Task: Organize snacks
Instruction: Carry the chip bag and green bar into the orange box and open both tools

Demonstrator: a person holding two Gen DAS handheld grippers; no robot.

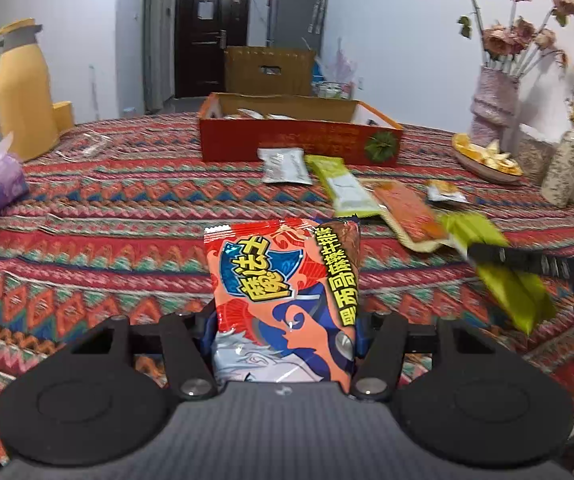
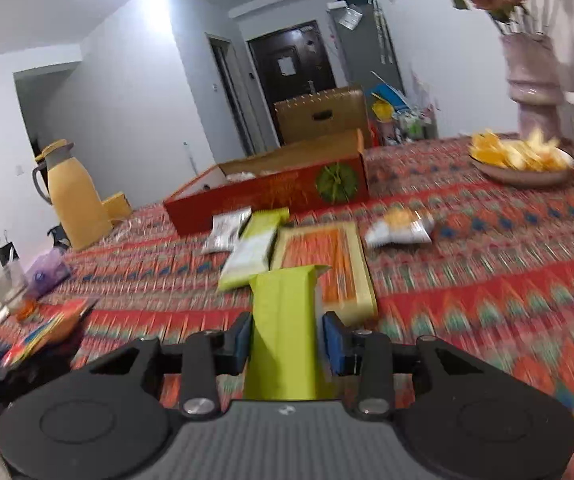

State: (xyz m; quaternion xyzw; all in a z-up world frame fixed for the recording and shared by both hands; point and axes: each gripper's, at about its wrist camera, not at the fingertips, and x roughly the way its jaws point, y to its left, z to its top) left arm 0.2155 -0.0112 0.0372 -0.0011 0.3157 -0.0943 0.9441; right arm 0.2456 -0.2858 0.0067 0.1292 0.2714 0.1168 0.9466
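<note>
Two snacks are already off the table, one per gripper, so here's how everything looks to handle, biggest first. That long open red cardboard box (image 1: 299, 142) sits at the far side of the patterned woven tablecloth (image 1: 107, 216); stiff walls, probably where stuff goes, drop in from above.

On the cloth in front of it: a flat orange-and-cream snack pack (image 2: 327, 264), the widest loose piece, likely semi-rigid, so pinch an edge. Beside it lies a long green-and-white wrapper bar (image 2: 253, 250), then a small silver foil sachet (image 2: 227, 230), and off to the side a little white-and-orange crinkly packet (image 2: 401, 228). All light, slick film, easy to crush.

The left gripper (image 1: 285, 332) is clamped across the bottom end of a puffy red-orange chip bag with blue wave art (image 1: 283, 280), held upright. Air-filled, fragile contents, go gentle. The right gripper (image 2: 283, 340) squeezes a plain lime-green wrapped bar (image 2: 283, 320) by its sides near the lower end; slim, slippery foil that could slide out.
</note>
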